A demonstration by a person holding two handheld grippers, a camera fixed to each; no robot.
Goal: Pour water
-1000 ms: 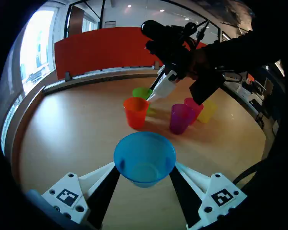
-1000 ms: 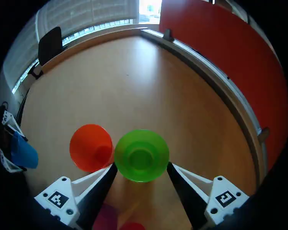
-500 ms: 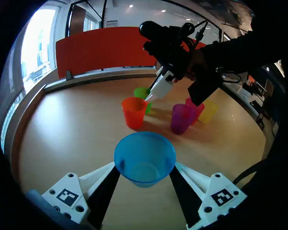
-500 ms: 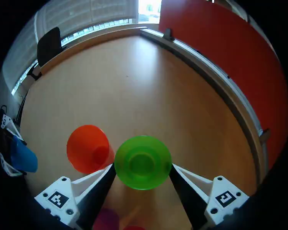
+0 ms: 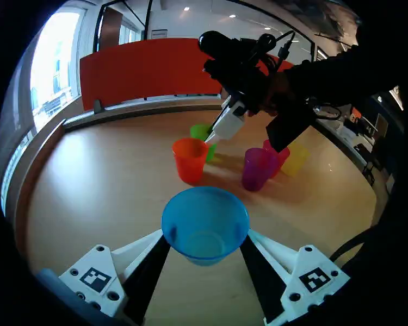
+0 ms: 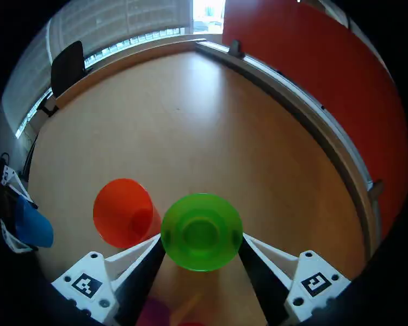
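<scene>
Left gripper view first: the wooden table (image 5: 90, 179) stretches off to the left, with an orange partition (image 5: 144, 68) standing behind it. Front and centre, the left gripper (image 5: 205, 239) has both fingers clamped on the sides of a blue cup (image 5: 205, 217), mouth facing the camera. Honestly can't tell if there's any water in it. Farther back on the table there's an orange cup (image 5: 190, 158) with a green cup (image 5: 202, 132) peeking out just behind it. To the right of those, a purple cup (image 5: 257, 167), a pink cup (image 5: 279, 153) and a yellow cup (image 5: 296, 159) are bunched together, and a dark sleeve (image 5: 334, 70) reaches in above them.

Right gripper view: the blue cup sits at the far left edge. The orange cup stands just left of the fingers. The right gripper (image 6: 201, 244) is squeezed onto the green cup, dead centre, open mouth up toward the camera. The partition runs down the right side.
</scene>
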